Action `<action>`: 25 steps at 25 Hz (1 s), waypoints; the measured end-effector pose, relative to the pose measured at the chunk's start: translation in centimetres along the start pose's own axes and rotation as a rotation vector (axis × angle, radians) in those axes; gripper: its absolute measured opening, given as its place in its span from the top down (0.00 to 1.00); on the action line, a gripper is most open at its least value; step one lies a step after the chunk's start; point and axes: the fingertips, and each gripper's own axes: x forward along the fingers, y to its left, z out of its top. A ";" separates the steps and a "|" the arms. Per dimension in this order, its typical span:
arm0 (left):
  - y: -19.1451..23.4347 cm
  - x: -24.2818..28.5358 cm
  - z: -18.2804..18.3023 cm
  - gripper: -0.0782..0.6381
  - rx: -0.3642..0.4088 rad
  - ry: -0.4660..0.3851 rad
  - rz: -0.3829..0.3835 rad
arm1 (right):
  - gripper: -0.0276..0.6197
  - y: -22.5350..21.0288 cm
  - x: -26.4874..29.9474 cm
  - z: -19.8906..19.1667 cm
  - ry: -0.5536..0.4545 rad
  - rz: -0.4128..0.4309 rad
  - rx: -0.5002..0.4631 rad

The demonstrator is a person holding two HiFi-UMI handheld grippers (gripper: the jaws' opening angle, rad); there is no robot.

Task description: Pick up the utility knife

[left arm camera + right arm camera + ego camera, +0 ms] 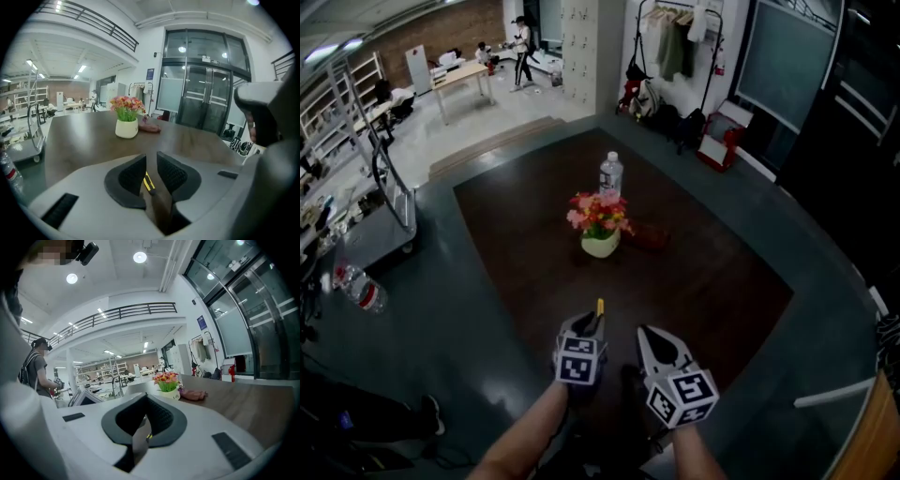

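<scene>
The utility knife [600, 307] shows as a short yellow strip on the dark wooden table [722, 281], just ahead of my left gripper [592, 324]. In the left gripper view the jaws of that gripper [151, 161] stand a little apart, and the yellow knife [147, 182] shows in the gap, low between the pads; I see no pad pressing on it. My right gripper [645, 331] hovers beside the left one, over the table's near edge. Its jaw tips [146, 399] meet with nothing held between them.
A white pot of pink and red flowers [600, 225] stands mid-table, with a water bottle [610, 173] behind it and a reddish-brown object [649, 237] to its right. A metal cart [389, 211] and a bottle on the floor [362, 292] are at the left.
</scene>
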 end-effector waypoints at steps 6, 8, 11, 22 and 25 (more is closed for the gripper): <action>0.5 4.9 -3.1 0.66 0.006 0.130 0.033 | 0.94 -2.5 0.9 -1.7 0.029 -0.002 0.037; 1.0 6.0 -3.7 0.64 0.012 0.163 0.057 | 0.94 -3.0 1.0 -2.2 0.037 -0.002 0.053; 1.4 6.9 -4.6 0.63 0.016 0.205 0.093 | 0.94 -3.5 0.8 -2.9 0.051 -0.002 0.073; 2.1 6.8 -6.0 0.71 0.079 0.273 0.182 | 0.94 -4.2 0.1 -3.5 0.060 0.012 0.072; 2.1 6.6 -6.1 0.79 0.108 0.283 0.192 | 0.94 -4.3 -0.1 -3.1 0.055 -0.001 0.069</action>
